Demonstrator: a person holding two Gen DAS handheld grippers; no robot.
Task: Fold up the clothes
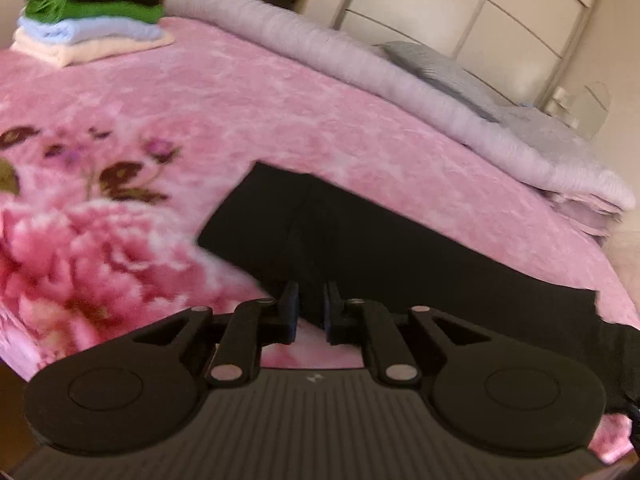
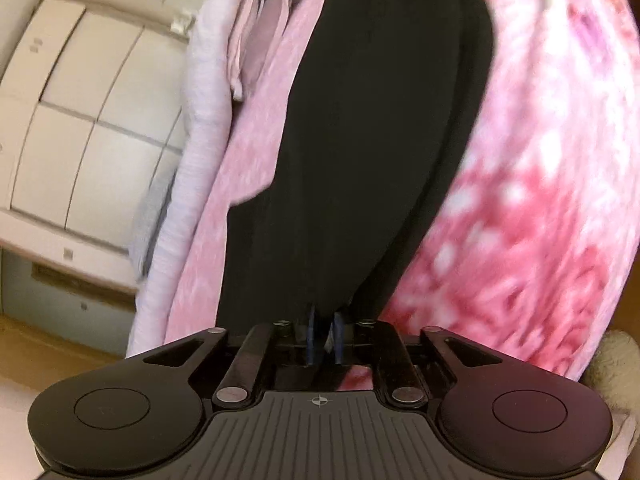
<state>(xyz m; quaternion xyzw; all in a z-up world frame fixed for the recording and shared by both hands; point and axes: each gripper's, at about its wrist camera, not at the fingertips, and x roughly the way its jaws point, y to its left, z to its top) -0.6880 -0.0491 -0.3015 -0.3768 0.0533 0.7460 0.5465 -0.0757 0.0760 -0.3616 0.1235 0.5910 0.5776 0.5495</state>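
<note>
the long black soft cloth garment [image 1: 360, 248] lay on the pink floral bed blanket [image 1: 240, 92], limp and light; left claw [image 1: 312, 312] and right claw [image 2: 323, 336] each pinched an edge at 6 o'clock.

Warm dim light, motion blur, fisheye warping

Bed cover: pink plush blanket [image 1: 280, 92] with a large floral print, spread flat across the bed.
Flower print: big pink bloom [image 1: 92, 256] with dark leaves above it, on the near left of the blanket.
Rolled bedding: pale lilac quilt [image 1: 360, 68] lying along the far edge of the blanket, folded in layers at its right end.
Grey fabric: a grey piece [image 1: 436, 72] resting on top of the quilt.
Wardrobe: cream panelled doors [image 1: 480, 12] behind the bed; also in the right wrist view [image 2: 80, 120].
Floor: wood-toned strip [image 2: 52, 340] beside the bed.
</note>
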